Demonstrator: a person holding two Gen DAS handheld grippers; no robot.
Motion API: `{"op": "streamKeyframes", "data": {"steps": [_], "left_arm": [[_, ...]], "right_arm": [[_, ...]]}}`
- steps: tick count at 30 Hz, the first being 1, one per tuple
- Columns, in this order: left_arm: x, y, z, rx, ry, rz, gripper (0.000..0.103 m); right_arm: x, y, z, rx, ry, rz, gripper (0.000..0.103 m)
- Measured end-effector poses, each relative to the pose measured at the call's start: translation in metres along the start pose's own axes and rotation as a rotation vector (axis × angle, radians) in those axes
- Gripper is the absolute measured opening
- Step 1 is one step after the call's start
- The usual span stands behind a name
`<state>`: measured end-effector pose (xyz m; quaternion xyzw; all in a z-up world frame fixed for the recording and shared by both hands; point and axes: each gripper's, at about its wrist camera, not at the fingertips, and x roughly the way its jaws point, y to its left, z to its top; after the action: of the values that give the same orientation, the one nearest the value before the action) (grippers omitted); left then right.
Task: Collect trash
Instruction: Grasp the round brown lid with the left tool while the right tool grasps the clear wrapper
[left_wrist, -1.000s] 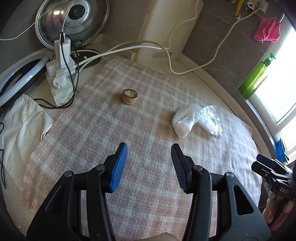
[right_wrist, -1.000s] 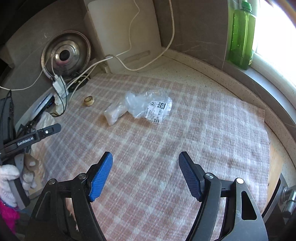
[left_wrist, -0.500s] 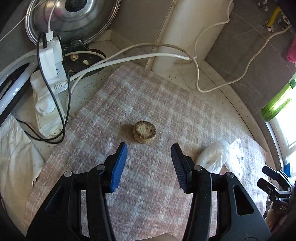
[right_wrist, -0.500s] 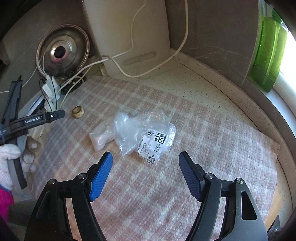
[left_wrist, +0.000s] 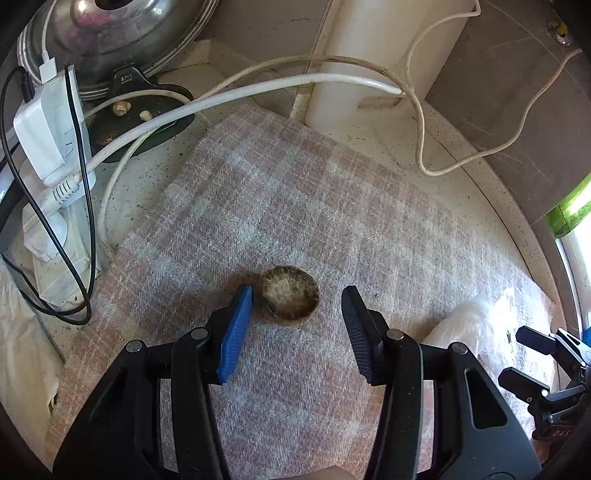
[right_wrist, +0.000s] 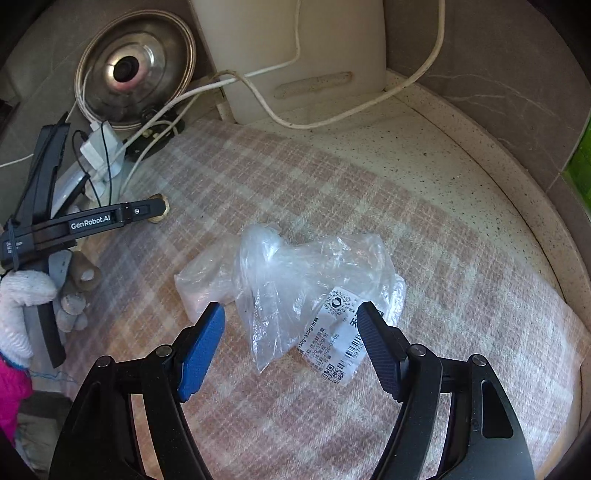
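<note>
A small round brown cup-shaped scrap (left_wrist: 290, 295) lies on the plaid cloth (left_wrist: 295, 206). My left gripper (left_wrist: 295, 308) is open, its tips on either side of the scrap; the left blue pad (left_wrist: 236, 328) sits close against it and the right pad stands apart. A crumpled clear plastic bag (right_wrist: 306, 280) with a printed label lies on the cloth (right_wrist: 443, 258) in the right wrist view. My right gripper (right_wrist: 290, 325) hangs open just over the bag's near edge, its pads not pressing it. The bag (left_wrist: 469, 325) also shows at the right of the left wrist view.
A white power strip with plugs (left_wrist: 51, 177) and loose cables (left_wrist: 236, 92) lie at the cloth's far left. A steel lid (right_wrist: 135, 92) and a white board (right_wrist: 295, 48) lean on the back wall. A green bottle (left_wrist: 570, 210) stands by the window. A white-gloved hand (right_wrist: 18, 306) holds the left gripper.
Both grippers moved forward and down. The brown scrap now sits between the left gripper's tips, and the plastic bag has come up to the right gripper's tips. Neither opening changed.
</note>
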<state>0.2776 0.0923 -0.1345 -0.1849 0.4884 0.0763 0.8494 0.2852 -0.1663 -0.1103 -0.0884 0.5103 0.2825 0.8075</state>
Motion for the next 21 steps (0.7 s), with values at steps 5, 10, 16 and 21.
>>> {"op": "streamKeyframes", "data": {"steps": [5,10,16,21], "left_arm": [[0.009,0.003,0.002,0.012,0.007,0.03,0.05],[0.015,0.0,0.003,0.047,-0.001,0.037,0.036],[0.011,-0.002,0.001,0.046,-0.015,0.034,0.036],[-0.007,-0.004,-0.004,0.056,-0.041,0.013,0.036]], "right_arm": [[0.017,0.001,0.002,-0.006,0.036,-0.008,0.074],[0.019,0.002,0.005,-0.012,0.032,-0.007,0.074],[0.026,0.009,0.01,-0.028,0.048,0.017,0.047],[0.029,0.008,0.007,-0.003,0.068,0.051,0.011]]}}
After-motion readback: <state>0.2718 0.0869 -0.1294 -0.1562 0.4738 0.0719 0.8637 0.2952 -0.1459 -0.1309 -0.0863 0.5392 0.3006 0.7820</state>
